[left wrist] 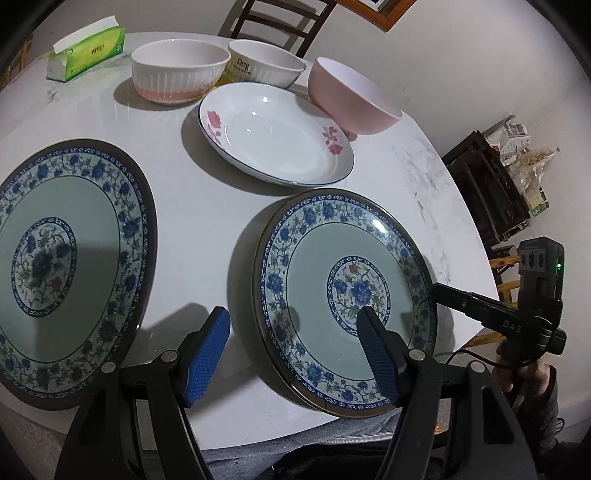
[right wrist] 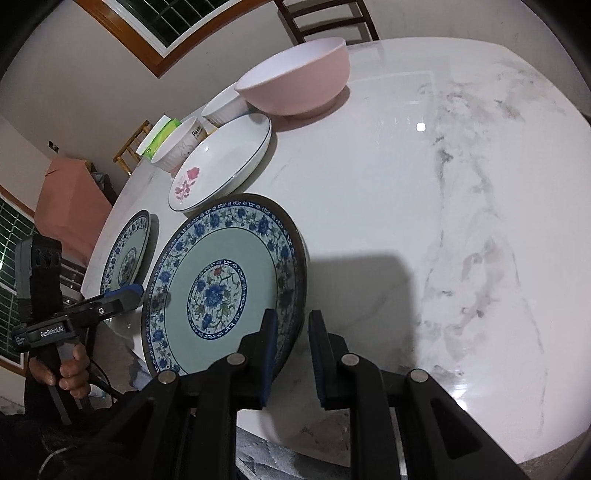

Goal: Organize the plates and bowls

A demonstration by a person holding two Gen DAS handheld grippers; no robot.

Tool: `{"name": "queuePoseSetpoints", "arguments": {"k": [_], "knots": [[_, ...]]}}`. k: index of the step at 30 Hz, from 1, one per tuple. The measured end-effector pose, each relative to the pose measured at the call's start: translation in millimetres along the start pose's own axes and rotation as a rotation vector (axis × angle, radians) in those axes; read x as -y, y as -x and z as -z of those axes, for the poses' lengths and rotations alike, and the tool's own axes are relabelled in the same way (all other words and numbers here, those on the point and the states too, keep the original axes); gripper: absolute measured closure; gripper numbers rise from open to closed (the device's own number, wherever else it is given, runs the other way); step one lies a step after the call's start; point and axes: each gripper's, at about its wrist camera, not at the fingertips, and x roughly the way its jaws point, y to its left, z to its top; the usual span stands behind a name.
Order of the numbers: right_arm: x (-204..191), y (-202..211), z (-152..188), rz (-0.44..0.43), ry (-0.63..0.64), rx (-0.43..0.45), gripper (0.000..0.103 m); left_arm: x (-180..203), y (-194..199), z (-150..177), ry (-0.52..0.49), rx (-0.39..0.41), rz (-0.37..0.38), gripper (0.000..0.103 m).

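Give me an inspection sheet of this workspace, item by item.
Surface: white marble table, grey smudges.
Job's things: two blue floral plates, rose plate, pink bowl, ribbed bowl, Dog bowl.
Clutter: tissue pack.
Grippers: left gripper open, jaws straddling the near floral plate's edge; right gripper narrow, beside that plate's rim.
Cables: one lead at the right gripper.
Surroundings: chair, window frames, shelf with bags.

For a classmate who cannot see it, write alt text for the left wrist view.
The open left gripper hovers over the left rim of a blue floral plate on a white marble table. A matching plate lies left; behind sit a rose-patterned dish and three bowls.
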Motion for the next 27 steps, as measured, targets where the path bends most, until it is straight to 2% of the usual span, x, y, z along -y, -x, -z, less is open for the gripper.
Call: {"name": "queuePoseSetpoints", "arguments": {"k": [8,15,27], "knots": [[6.5,-4.8,-0.9,-0.013,-0.008,-0.009,0.085,-2.4,-5.1,0.3,0.007,-0.021,0.001,0.046],[6.8,-8.3,-1.7,-0.017,-0.009,-0.013,0.085,-5.2,-13.4,-0.8,0.013,-0.047,0.002,0.059],[7.0,-12.3,-3.3,-0.031,-0.011,-0.018,0.085,-2.7,-17.1,-1.1,-0.008,-0.054,0.003,0.062]]}}
